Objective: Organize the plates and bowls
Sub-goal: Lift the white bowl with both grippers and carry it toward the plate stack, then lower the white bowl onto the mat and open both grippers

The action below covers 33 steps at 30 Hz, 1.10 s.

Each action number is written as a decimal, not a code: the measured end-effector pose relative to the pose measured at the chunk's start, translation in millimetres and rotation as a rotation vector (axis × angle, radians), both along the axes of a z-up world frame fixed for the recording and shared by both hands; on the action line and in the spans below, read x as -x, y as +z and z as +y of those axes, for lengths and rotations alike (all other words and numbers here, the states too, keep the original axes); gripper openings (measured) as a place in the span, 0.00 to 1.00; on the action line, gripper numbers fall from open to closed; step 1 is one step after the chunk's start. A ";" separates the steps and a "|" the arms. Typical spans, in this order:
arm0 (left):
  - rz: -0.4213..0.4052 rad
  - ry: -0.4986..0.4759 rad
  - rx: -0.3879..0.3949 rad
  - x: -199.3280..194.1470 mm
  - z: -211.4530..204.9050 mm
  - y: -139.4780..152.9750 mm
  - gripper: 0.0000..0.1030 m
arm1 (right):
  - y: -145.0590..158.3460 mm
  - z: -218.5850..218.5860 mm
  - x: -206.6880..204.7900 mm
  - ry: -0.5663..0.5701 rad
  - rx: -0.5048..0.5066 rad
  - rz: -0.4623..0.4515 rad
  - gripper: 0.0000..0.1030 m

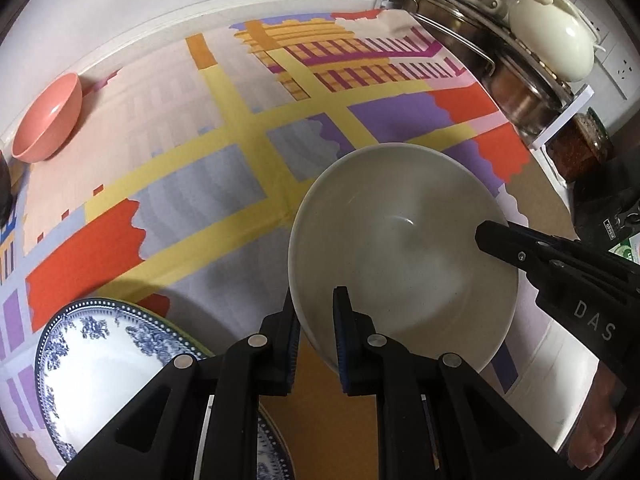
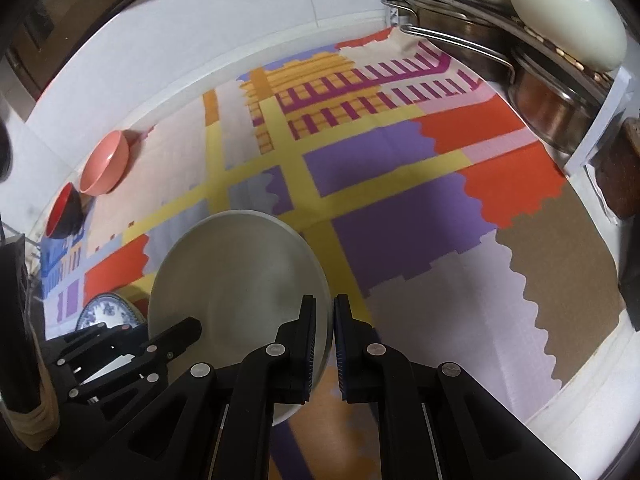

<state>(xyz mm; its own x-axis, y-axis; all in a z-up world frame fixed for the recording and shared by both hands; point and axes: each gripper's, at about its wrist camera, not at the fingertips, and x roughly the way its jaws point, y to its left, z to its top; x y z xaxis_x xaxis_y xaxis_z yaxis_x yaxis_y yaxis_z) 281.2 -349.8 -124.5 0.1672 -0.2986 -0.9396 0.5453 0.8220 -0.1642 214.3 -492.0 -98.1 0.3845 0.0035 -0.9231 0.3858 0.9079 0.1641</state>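
Note:
A large pale grey bowl (image 1: pixel 404 256) hangs a little above the patterned tablecloth, gripped from both sides. My left gripper (image 1: pixel 318 320) is shut on its left rim, one pad inside and one outside. My right gripper (image 2: pixel 325 320) is shut on the right rim of the same bowl (image 2: pixel 240 280). Each gripper shows in the other's view: the right gripper (image 1: pixel 490 236) reaches over the far rim and the left gripper (image 2: pixel 192 326) sits at the lower left. A blue-and-white patterned plate (image 1: pixel 100 360) lies just left of the bowl, partly under my left gripper.
A pink bowl (image 2: pixel 106 162) and a red-and-black bowl (image 2: pixel 62 212) lean near the back left wall. Steel pots (image 2: pixel 452 36) and a cream lid (image 2: pixel 568 12) fill a rack at the back right. The colourful tablecloth (image 2: pixel 400 200) covers the counter.

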 end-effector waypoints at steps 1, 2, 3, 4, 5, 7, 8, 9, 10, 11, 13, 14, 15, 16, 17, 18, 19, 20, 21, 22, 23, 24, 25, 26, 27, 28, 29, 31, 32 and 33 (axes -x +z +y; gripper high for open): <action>0.002 -0.001 -0.003 0.5 -1.6 -0.9 0.16 | -1.8 -2.1 0.5 -0.002 -0.002 0.003 0.10; 0.003 0.000 -0.005 0.6 -2.2 -1.4 0.16 | -3.7 -3.8 0.6 -0.001 -0.002 0.006 0.10; 0.004 0.000 -0.008 0.8 -3.3 -2.1 0.16 | -5.0 -5.1 0.7 0.000 -0.002 0.009 0.10; 0.004 0.000 -0.011 1.1 -4.4 -2.8 0.16 | -6.5 -6.0 0.9 0.000 -0.003 0.012 0.10; 0.005 0.000 -0.013 1.2 -5.2 -3.3 0.16 | -7.9 -7.0 0.9 0.001 -0.004 0.014 0.10; 0.008 0.000 -0.017 1.4 -6.4 -4.6 0.16 | -10.9 -8.5 1.0 0.001 -0.009 0.020 0.10; 0.011 0.001 -0.018 1.5 -6.5 -5.2 0.16 | -12.2 -9.4 1.0 0.000 -0.011 0.022 0.10; 0.009 0.001 -0.019 1.7 -7.0 -5.4 0.16 | -13.5 -10.1 1.1 0.000 -0.013 0.025 0.10; 0.005 0.000 -0.021 1.9 -7.8 -5.4 0.16 | -14.7 -10.7 0.8 0.000 -0.014 0.027 0.10; 0.005 0.000 -0.023 1.6 -8.4 -7.0 0.16 | -15.7 -11.2 0.8 0.001 -0.015 0.028 0.10; 0.003 -0.002 -0.022 1.6 -10.0 -8.2 0.18 | -16.8 -11.9 1.0 -0.002 -0.018 0.028 0.10; 0.003 -0.004 -0.023 1.9 -10.9 -7.7 0.19 | -17.0 -12.1 1.2 -0.002 -0.019 0.028 0.10; 0.002 -0.005 -0.024 2.1 -11.2 -7.6 0.20 | -17.4 -12.4 1.5 -0.003 -0.021 0.028 0.10; 0.001 -0.006 -0.025 2.2 -11.8 -8.2 0.20 | -17.5 -12.7 1.5 -0.004 -0.024 0.027 0.11; 0.001 -0.007 -0.026 2.3 -11.9 -7.3 0.20 | -17.5 -12.7 1.4 -0.004 -0.025 0.026 0.11; 0.002 -0.005 -0.025 2.6 -11.7 -6.7 0.20 | -17.5 -12.6 1.3 -0.003 -0.024 0.026 0.11; 0.003 -0.005 -0.024 2.2 -11.9 -7.0 0.21 | -17.6 -12.8 1.4 -0.004 -0.026 0.025 0.11; 0.002 -0.009 -0.025 2.9 -12.1 -6.9 0.21 | -17.8 -13.1 1.6 -0.005 -0.028 0.024 0.11; 0.002 -0.010 -0.026 3.2 -11.7 -6.6 0.21 | -17.8 -13.3 1.7 -0.005 -0.029 0.024 0.11; 0.003 -0.012 -0.024 3.4 -11.7 -6.7 0.21 | -17.8 -13.6 1.8 -0.008 -0.032 0.023 0.11; 0.005 -0.011 -0.022 2.9 -11.7 -6.8 0.21 | -17.8 -13.8 2.0 -0.010 -0.035 0.022 0.11; 0.010 -0.012 -0.018 2.6 -11.0 -7.0 0.22 | -17.9 -14.3 2.2 -0.010 -0.037 0.021 0.11; 0.017 -0.012 -0.011 1.6 -10.7 -7.3 0.22 | -18.1 -14.3 2.2 -0.010 -0.038 0.021 0.11; 0.021 -0.009 -0.007 1.4 -9.9 -7.0 0.24 | -18.1 -14.5 2.3 -0.011 -0.037 0.021 0.11; 0.024 -0.009 -0.001 0.7 -9.0 -6.7 0.27 | -18.1 -14.7 2.4 -0.012 -0.039 0.020 0.11; 0.023 -0.008 0.002 0.4 -8.0 -5.9 0.29 | -18.2 -15.1 2.6 -0.015 -0.041 0.018 0.11; 0.016 -0.005 0.003 -0.2 -6.5 -4.6 0.35 | -18.4 -15.3 2.7 -0.019 -0.043 0.017 0.11; -0.016 0.007 0.002 -1.1 -2.2 0.1 0.38 | -18.4 -15.3 3.2 -0.027 -0.042 0.016 0.14; -0.026 0.011 0.001 -2.1 -0.2 2.3 0.39 | -18.1 -15.6 3.5 -0.037 -0.037 0.018 0.21; -0.038 0.015 0.004 -2.9 2.9 5.8 0.42 | -16.7 -16.7 4.3 -0.043 -0.029 0.014 0.30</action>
<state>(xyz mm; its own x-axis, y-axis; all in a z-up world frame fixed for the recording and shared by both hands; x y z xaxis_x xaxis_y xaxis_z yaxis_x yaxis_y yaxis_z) 284.0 -346.9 -118.7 0.2075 -0.2992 -0.9314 0.5393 0.8293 -0.1462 210.0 -508.7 -114.8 0.3715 0.0144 -0.9283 0.4266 0.8854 0.1845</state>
